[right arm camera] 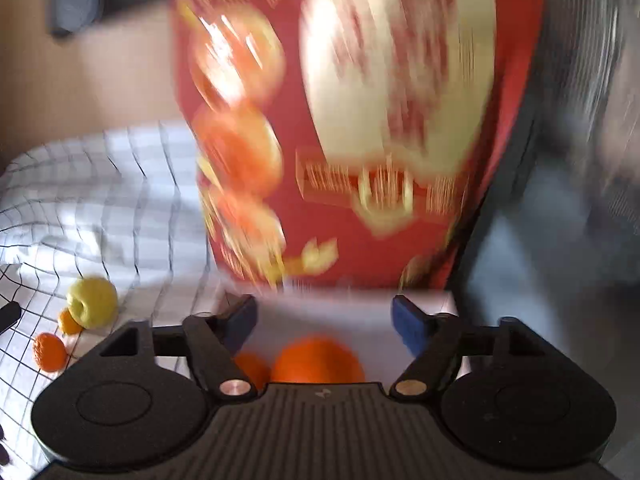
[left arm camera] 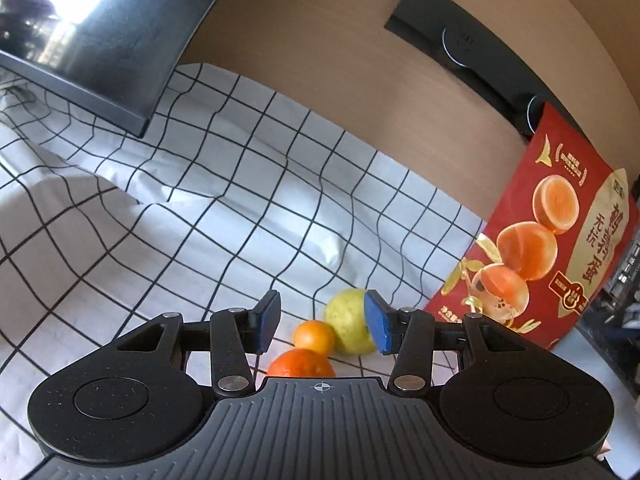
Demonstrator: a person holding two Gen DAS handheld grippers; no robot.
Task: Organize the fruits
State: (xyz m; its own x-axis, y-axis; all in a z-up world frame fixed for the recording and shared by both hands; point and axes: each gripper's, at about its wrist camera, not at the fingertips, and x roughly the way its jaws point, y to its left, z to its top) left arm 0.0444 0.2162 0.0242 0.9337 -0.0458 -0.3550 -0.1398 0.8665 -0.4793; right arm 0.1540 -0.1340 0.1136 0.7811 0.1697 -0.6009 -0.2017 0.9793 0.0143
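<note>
Big orange (right arm camera: 318,360) sits closest under the right claw (right arm camera: 322,326), partly hidden by the claw body, with a smaller orange fruit (right arm camera: 250,368) touching its left side. Right claw gapes wide, nothing held; both fruits lie low between the jaws, not gripped. View is heavily motion-blurred, so contact with the pads can't be told.

Left claw (left arm camera: 322,322) also wide open, empty, hovering over a tight cluster on the checked cloth (left arm camera: 200,200): near orange (left arm camera: 301,363), small mandarin (left arm camera: 314,337) behind it, yellow apple (left arm camera: 347,322) just beside, partly behind the right pad.

Red box (left arm camera: 540,240) leans upright at the right, near the cluster.

Risks, as a judgement:
- fruits touch or nearly touch, so closing on one likely nudges its neighbours and sets them rolling
- cloth is wrinkled over the surface, round fruit may drift down folds
- a fast right-side swing near the leaning box could knock it onto the fruit
- a wide jaw could catch two fruits at once, giving a loose grip and a drop
</note>
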